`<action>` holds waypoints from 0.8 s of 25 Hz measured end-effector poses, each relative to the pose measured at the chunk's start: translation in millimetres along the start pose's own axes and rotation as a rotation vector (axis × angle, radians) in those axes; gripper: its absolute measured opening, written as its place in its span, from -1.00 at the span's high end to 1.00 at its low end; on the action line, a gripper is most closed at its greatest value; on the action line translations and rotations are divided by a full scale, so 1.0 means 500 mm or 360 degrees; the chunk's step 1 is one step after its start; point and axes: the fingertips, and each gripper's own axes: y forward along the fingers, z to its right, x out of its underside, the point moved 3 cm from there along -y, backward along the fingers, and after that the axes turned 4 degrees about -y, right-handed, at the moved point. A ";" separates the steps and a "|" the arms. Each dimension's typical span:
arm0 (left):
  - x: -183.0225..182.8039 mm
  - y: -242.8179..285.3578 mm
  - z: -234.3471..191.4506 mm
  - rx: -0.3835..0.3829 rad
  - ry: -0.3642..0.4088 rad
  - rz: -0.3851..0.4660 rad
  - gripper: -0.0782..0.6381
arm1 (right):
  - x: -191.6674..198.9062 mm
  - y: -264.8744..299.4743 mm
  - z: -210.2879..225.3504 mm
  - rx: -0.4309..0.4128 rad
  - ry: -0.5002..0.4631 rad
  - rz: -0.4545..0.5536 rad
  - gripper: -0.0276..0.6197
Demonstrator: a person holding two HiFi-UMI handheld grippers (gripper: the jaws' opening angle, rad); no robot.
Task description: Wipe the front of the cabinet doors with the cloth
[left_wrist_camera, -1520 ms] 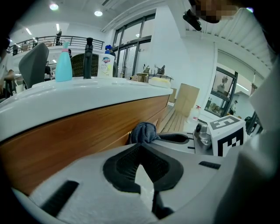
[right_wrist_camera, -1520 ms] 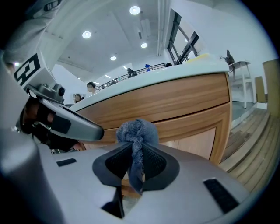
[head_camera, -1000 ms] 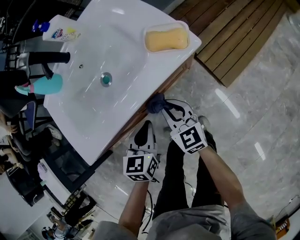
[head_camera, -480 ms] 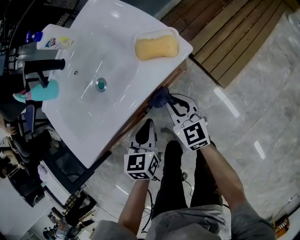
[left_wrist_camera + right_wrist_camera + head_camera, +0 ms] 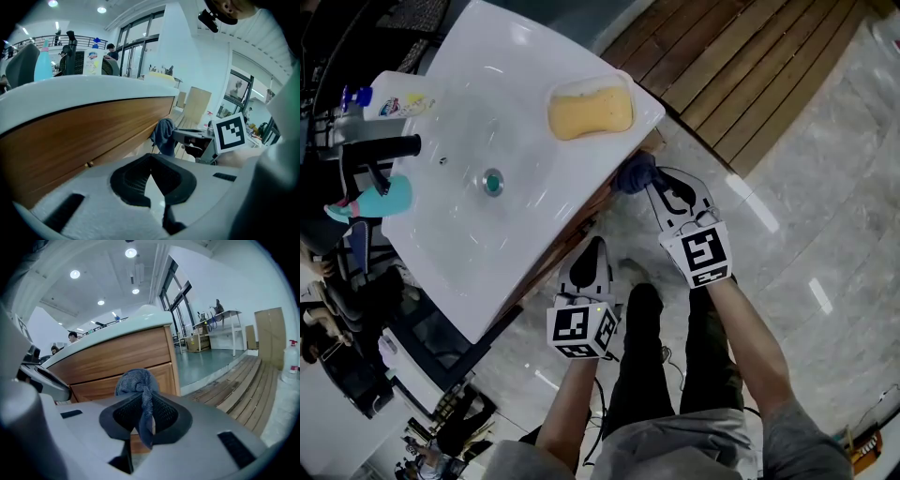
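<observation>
The right gripper [image 5: 656,185] has its jaws clamped on the blue cloth [image 5: 136,383]. A bunched wad stands above the pads and a tail hangs down between them. In the head view that wad sits at the top of the wooden cabinet front [image 5: 110,356], right under the white basin top [image 5: 525,220], near the cabinet's right-hand corner. It looks to be against the wood, though I can't tell for certain whether it is touching. The left gripper [image 5: 597,247] has its jaws together on nothing. It hangs further along the same front, toward the left end, close to the wood but doing no work. Above, a yellow sponge [image 5: 590,107] lies in its dish on the basin's right corner, well clear of the cloth.

By my judgement the wiping step is in hand, with the cloth at the upper right end of the front. Much of the panel toward the left end and lower down probably remains to be covered. The next move calls for a firm grip on the cloth, the wad pressed flat to the wood, and a sweep along or down the door face.
</observation>
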 end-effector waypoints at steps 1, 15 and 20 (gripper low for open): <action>0.000 0.003 0.004 0.0003 0.0001 0.0000 0.76 | -0.002 -0.001 0.013 0.0017 0.0002 0.0002 0.74; -0.002 0.016 0.017 0.0024 0.0008 -0.0012 0.76 | -0.013 -0.009 0.117 0.0224 0.0013 0.0000 0.74; 0.005 0.006 0.012 0.0026 0.0004 -0.0007 0.76 | 0.004 -0.030 0.130 0.0312 0.0049 -0.0012 0.74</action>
